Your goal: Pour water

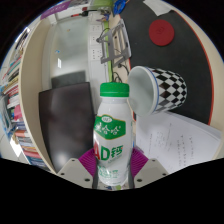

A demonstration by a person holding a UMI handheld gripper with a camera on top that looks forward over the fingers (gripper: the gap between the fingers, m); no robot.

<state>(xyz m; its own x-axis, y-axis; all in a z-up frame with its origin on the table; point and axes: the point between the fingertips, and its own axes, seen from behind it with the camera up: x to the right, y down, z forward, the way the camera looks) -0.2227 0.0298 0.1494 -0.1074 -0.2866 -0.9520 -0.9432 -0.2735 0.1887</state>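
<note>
A white bottle (113,135) with a green cap and green "AD" label stands upright between my fingers. My gripper (112,168) is shut on the bottle, with the magenta pads (87,162) pressed against both its sides. Just beyond the bottle and a little to the right is a cup (160,86) with a black-and-white checkered outside and a white inside. The cup looks tilted, its mouth facing the bottle's cap. The bottle's base is hidden below my fingers.
A dark laptop or tablet (62,118) lies to the left of the bottle. White papers (180,135) lie to the right. A black object with a red disc (160,32) sits far beyond the cup. Shelves with coloured items (15,110) run along the left.
</note>
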